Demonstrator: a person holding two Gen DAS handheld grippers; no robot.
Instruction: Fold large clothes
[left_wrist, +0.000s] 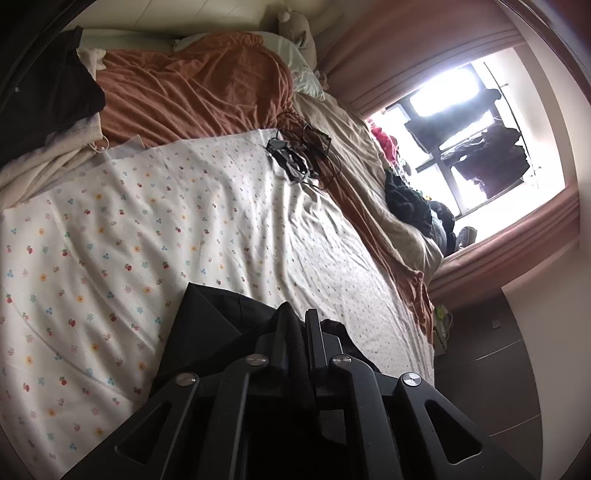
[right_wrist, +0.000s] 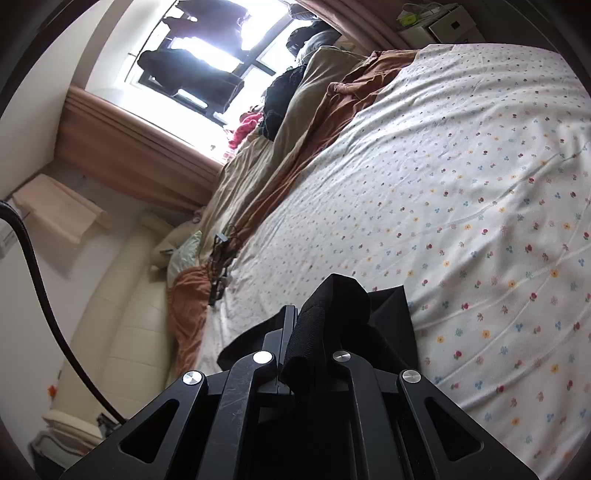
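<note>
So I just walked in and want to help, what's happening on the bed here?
A person is folding a black garment using a handheld tool in each hand. The left tool and the right tool are each shut on a bunched part of it, holding it over the flower-print sheet. An orange blanket and tangled cables lie farther back.

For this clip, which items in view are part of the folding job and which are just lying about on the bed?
Part of the job:
- black garment, pinched in the left tool and the right tool
- flowered sheet, the surface beneath it

Lying about:
- orange blanket
- tangle of cables
- beige cover
- plush toy
</note>
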